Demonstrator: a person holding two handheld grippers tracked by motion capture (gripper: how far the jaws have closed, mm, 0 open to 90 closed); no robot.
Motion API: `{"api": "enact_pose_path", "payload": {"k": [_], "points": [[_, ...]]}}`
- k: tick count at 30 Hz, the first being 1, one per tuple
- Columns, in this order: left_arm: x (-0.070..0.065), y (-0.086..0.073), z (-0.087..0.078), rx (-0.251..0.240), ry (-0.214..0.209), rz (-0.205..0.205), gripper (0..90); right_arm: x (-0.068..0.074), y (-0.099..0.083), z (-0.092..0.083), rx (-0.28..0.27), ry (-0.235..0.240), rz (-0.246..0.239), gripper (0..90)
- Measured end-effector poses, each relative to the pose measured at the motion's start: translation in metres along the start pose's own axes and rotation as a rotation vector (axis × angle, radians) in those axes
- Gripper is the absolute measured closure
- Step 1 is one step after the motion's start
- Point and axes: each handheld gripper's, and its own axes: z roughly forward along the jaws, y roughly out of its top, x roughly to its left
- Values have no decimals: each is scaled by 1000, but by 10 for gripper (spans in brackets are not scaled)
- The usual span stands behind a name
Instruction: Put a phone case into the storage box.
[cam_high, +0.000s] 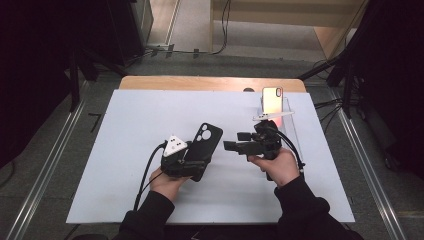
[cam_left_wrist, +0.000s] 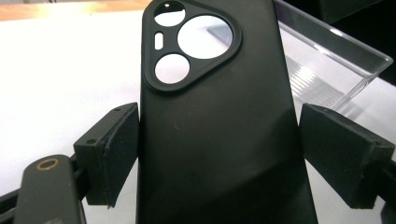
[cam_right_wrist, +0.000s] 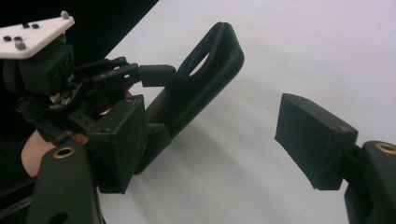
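Observation:
A black phone case with a three-cornered camera cutout is held tilted above the white mat. My left gripper is shut on its lower part. In the left gripper view the case spans the whole gap, with both pads against its edges. My right gripper points left toward the case, a short way to its right. Its jaws stand open with nothing between them. Beyond them the right gripper view shows the case edge-on in the left gripper.
A phone stands upright in a clear plastic stand at the mat's far right; the stand's edge lies behind the case. The wooden table edge runs along the back. Cables trail from both grippers.

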Motion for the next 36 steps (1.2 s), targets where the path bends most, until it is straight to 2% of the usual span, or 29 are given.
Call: {"api": "enact_pose_path", "payload": {"k": [5,13,16,20,23,27,29,33,36], "points": [[-3,-3,2,-27,0,3,149,0,6,7,-2,5,14,232],[-4,-4,3,-49,-44,-32,149,-5,12,22,4,10,32,233],[-7,-4,4,-55,-55,-33,148,-6,14,27,3,19,45,234],[-8,-4,4,-59,-38,-17,148,-7,16,33,7,16,49,239],[-7,-5,4,-64,-39,-21,148,-7,18,37,11,18,54,243],[-8,-6,3,-86,-24,-12,148,-8,20,41,12,32,73,269],[-9,-7,3,-94,-30,-11,148,-9,21,42,14,40,81,286],[-11,-7,3,-107,-31,-16,148,-10,22,45,20,68,107,426],[-11,-8,4,-113,-36,-21,147,-12,23,46,35,87,152,565]]}}
